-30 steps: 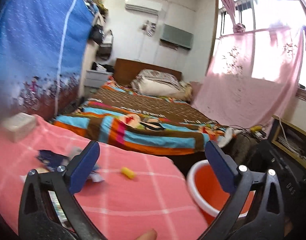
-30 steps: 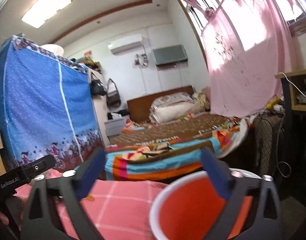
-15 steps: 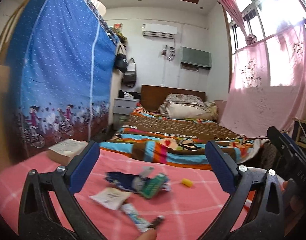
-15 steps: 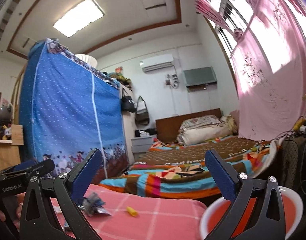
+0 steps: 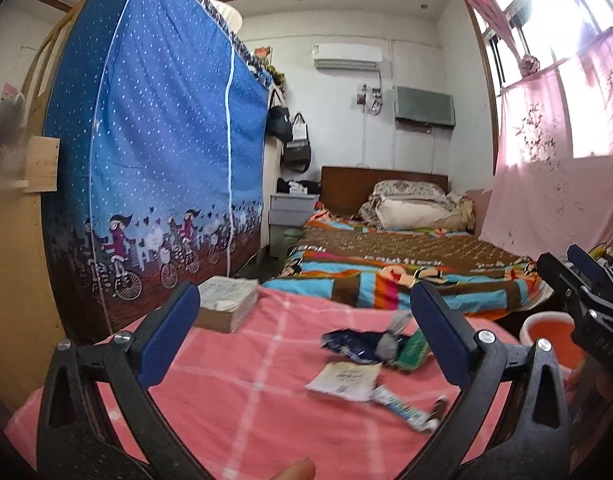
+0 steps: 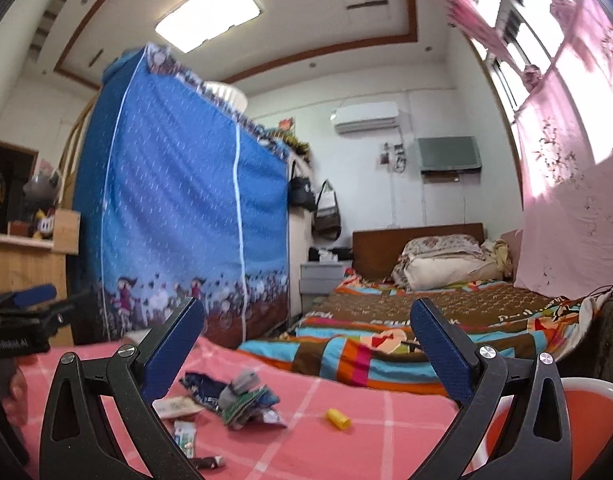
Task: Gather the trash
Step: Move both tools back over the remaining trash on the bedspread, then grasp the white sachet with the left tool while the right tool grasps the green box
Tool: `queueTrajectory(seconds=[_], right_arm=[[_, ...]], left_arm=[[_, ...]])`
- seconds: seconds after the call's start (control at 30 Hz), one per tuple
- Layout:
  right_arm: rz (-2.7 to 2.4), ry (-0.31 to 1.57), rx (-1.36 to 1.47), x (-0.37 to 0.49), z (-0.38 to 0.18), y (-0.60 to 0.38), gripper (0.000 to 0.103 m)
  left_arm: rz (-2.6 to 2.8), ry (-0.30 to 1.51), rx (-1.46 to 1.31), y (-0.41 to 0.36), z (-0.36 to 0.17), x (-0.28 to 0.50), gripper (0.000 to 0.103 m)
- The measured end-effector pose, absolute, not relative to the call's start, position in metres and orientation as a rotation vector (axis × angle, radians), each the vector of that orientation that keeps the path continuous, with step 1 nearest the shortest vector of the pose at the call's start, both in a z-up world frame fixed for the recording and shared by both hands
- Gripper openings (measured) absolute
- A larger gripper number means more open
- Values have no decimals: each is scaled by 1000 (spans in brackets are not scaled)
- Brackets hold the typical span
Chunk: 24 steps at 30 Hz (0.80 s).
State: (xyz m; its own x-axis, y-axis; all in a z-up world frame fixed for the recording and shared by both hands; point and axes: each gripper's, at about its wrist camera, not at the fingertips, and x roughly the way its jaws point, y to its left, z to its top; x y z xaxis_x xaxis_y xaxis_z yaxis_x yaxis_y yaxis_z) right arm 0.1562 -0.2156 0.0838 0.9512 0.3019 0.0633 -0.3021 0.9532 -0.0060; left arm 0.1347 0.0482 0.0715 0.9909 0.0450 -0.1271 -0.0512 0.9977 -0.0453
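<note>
Pink checked cloth [image 5: 242, 392] carries the litter: a dark blue wrapper [image 5: 352, 344], a white sachet [image 5: 342, 376] and a small tube [image 5: 402, 408] lying beside it, its long axis slanting down to the right. Left gripper [image 5: 306, 340], fingers wide apart and holding nothing, faces the pile, which sits ahead and right of centre. Right gripper [image 6: 306, 346], likewise spread and unladen, hovers nearer the orange bucket [image 6: 586, 412], right of the wrapper.

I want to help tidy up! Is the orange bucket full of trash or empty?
Cannot tell fully. The visible inside of the orange bucket looks bare, and the wrappers lie on the pink cloth.
</note>
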Motion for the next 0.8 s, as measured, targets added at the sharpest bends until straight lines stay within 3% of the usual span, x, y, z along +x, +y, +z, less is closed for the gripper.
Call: queueTrajectory(seconds=[0.33,0.4,0.53,0.8], right_arm=[[327,103,-64,182,65,-195,103],[337,151,-74,189,61,-192,103],[354,245,-87,202,53,-185,86],[404,380,-102,225,45,-176,68]], left_arm=[[-35,323,-67,56,50,169,103],[-59,367,-70,54,47,176,99],[-140,505,-86,51,35,199,89],[-210,715,-130,47,14,235,86]])
